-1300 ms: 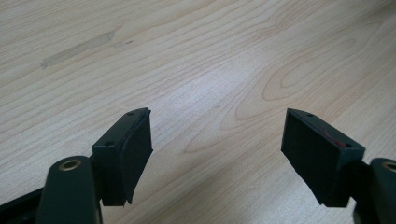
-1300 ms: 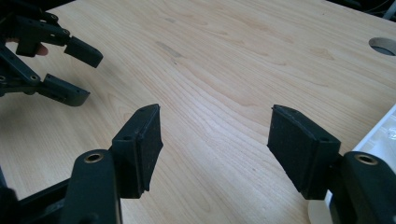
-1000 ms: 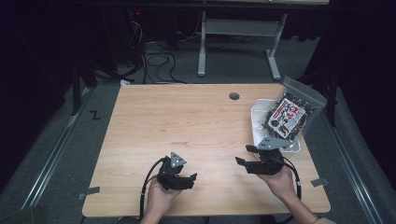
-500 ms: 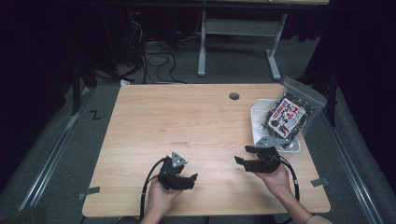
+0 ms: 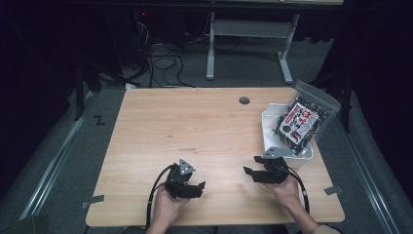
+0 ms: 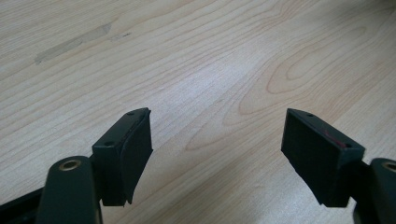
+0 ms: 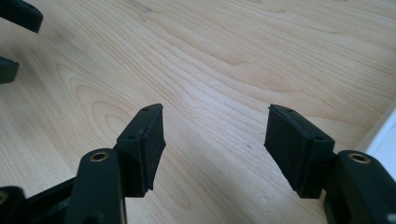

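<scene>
Both grippers are held low over the near part of a light wooden table [image 5: 195, 126]. My left gripper [image 5: 198, 189] points right with its jaws wide apart over bare wood, nothing between them, as the left gripper view [image 6: 217, 149] confirms. My right gripper [image 5: 250, 165] points left toward it, also open and empty [image 7: 215, 140]. The left gripper's black jaw tips also appear at the top left corner of the right gripper view. A gap of bare wood separates the two grippers.
A white tray [image 5: 265, 126] stands at the table's right edge, its rim [image 7: 383, 135] just beside my right gripper. A clear bag of dark pieces with a red label [image 5: 299, 122] leans in it. A cable hole [image 5: 244, 100] lies near the far edge.
Both grippers stay almost where they were. The right one has drifted slightly toward the near edge.
</scene>
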